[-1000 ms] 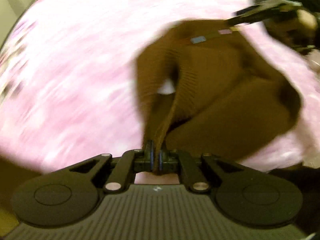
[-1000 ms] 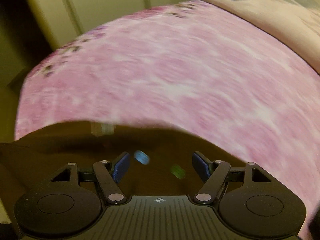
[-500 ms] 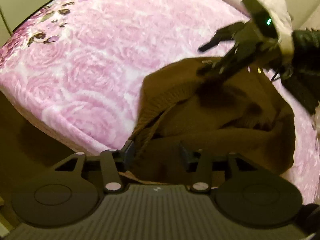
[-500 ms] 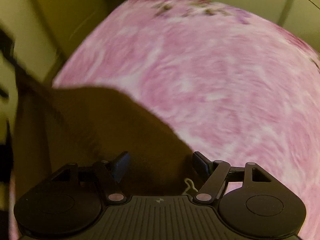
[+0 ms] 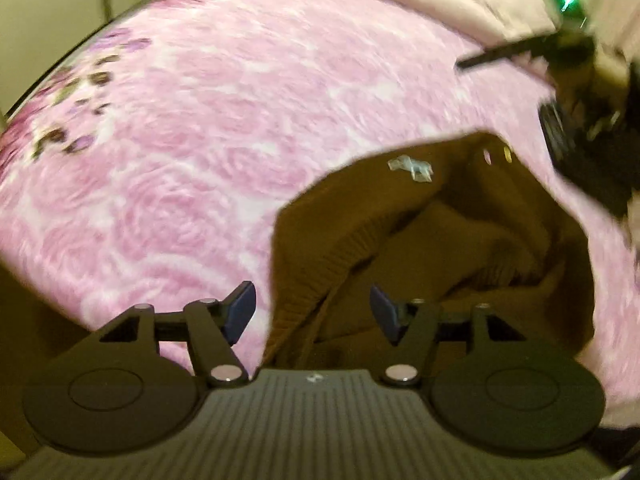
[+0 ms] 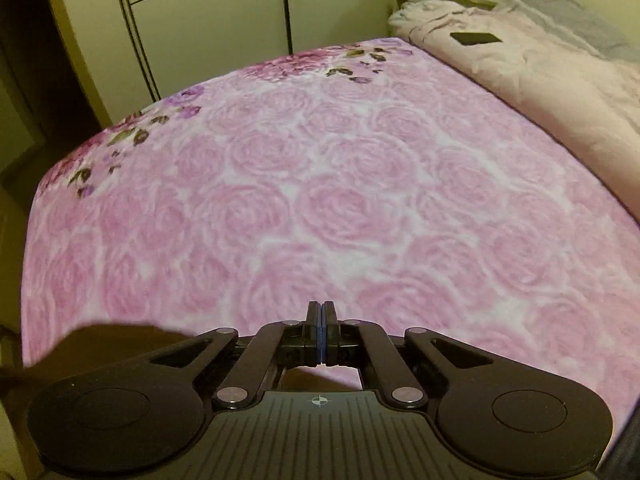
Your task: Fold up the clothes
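Now the left gripper (image 5: pixel 312 312) is opening its jaws over the near edge of the brown sweater (image 5: pixel 440 248), a ribbed fold lying between the pads without being pinched. Crumpled, the sweater is lying on the near right of the pink rose blanket (image 6: pixel 320 184). Over bare blanket, the right gripper (image 6: pixel 322 330) is hanging fully closed, gripping nothing

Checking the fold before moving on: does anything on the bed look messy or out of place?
Yes. The brown sweater lies bunched, not flat, on the pink blanket, with a white tag showing. The left claw is opening, its pads clear of the ribbed edge.
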`<control>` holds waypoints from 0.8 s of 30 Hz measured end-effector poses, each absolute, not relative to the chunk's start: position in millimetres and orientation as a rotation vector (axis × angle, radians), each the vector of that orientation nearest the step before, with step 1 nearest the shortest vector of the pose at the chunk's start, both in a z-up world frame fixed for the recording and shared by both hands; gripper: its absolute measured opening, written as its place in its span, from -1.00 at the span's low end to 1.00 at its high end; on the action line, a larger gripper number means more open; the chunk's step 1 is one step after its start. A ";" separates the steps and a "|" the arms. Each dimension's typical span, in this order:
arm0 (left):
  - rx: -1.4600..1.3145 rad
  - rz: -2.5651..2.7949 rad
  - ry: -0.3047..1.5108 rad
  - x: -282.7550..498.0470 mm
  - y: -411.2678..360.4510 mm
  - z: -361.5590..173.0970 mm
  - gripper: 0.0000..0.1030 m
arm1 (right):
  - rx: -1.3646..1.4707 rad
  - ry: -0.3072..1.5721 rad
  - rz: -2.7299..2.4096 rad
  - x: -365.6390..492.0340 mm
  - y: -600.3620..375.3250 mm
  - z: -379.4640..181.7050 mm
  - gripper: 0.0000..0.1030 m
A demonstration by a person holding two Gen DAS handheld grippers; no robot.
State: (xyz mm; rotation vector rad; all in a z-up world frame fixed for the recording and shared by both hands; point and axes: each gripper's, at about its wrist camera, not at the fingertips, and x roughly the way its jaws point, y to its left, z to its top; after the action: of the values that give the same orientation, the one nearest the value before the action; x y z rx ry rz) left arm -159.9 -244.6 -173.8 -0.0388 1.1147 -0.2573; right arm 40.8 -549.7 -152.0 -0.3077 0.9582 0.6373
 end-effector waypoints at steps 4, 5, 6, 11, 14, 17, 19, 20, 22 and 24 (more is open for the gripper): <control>0.092 -0.319 1.168 -151.9 -263.6 -197.3 0.03 | -0.393 1.003 0.688 0.8 -556.2 -179.5 0.57; 0.110 -0.343 1.161 -149.5 -268.0 -199.2 0.03 | -0.406 1.013 0.704 -10.3 -556.7 -187.3 0.59; 0.128 -0.362 1.152 -145.7 -272.4 -199.1 0.03 | -0.417 1.021 0.721 -22.2 -556.9 -194.8 0.58; 0.218 -0.450 1.109 -108.0 -293.4 -202.9 0.04 | -0.436 1.118 0.639 -79.6 -586.5 -219.6 0.58; 0.286 -0.519 1.117 -78.3 -309.8 -220.9 0.04 | -0.334 1.186 0.475 -102.7 -633.9 -225.5 0.59; 0.354 -0.593 1.165 -50.3 -327.3 -245.9 -0.25 | -0.185 1.249 0.308 -122.0 -683.8 -230.0 0.59; 0.405 -0.653 1.185 -38.7 -339.5 -254.3 -0.60 | -0.107 1.276 0.271 -133.0 -701.8 -232.8 0.58; 0.434 -0.676 1.199 -33.3 -345.6 -257.9 -0.92 | -0.071 1.289 0.257 -138.8 -710.1 -234.4 0.58; 0.463 -0.687 1.193 -25.4 -350.3 -256.6 -0.96 | -0.007 1.299 0.237 -148.9 -723.0 -236.9 0.58; 0.470 -0.668 1.171 -14.6 -348.5 -248.6 -0.97 | 0.039 1.270 0.232 -152.3 -727.8 -237.0 0.58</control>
State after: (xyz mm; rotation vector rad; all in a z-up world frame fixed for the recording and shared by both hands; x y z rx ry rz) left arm -14.6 -348.5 -248.6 0.4702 1.1713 -0.6680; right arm -152.3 -727.8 -237.0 0.0386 1.2703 0.2323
